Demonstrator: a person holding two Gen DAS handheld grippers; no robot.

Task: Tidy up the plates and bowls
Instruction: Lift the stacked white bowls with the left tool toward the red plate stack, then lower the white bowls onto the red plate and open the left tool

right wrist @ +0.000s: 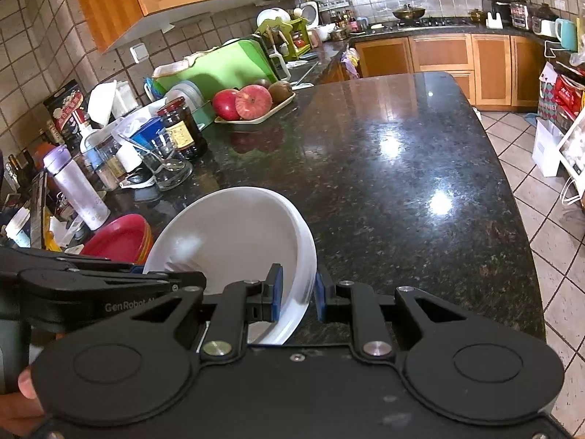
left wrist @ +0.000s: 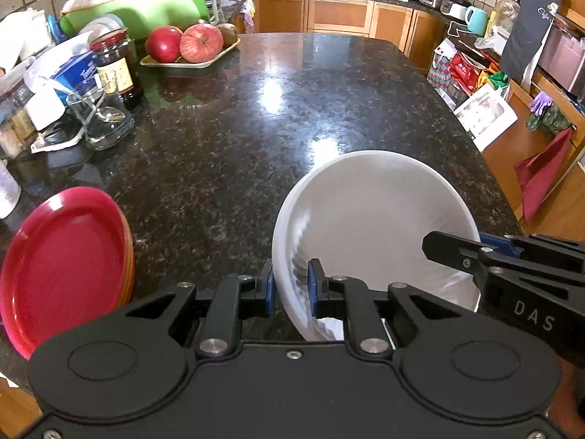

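Note:
A large white bowl [left wrist: 373, 219] is held above the near edge of the dark granite counter [left wrist: 256, 117], tilted. My left gripper [left wrist: 290, 285] is shut on its left rim. My right gripper [right wrist: 298, 294] is shut on its right rim; the bowl also shows in the right wrist view [right wrist: 234, 234]. The right gripper appears in the left wrist view [left wrist: 457, 250] at the bowl's right side. A stack of red and orange plates [left wrist: 69, 263] lies on the counter to the left of the bowl, also seen in the right wrist view [right wrist: 120, 237].
A tray of apples [left wrist: 186, 45], a dark jar [left wrist: 117, 66], a glass mug [left wrist: 100, 117] and clutter line the counter's left side. A green dish rack [right wrist: 226, 67] and a bottle [right wrist: 76, 186] stand there too. Bags and boxes [left wrist: 471, 80] sit on the floor right.

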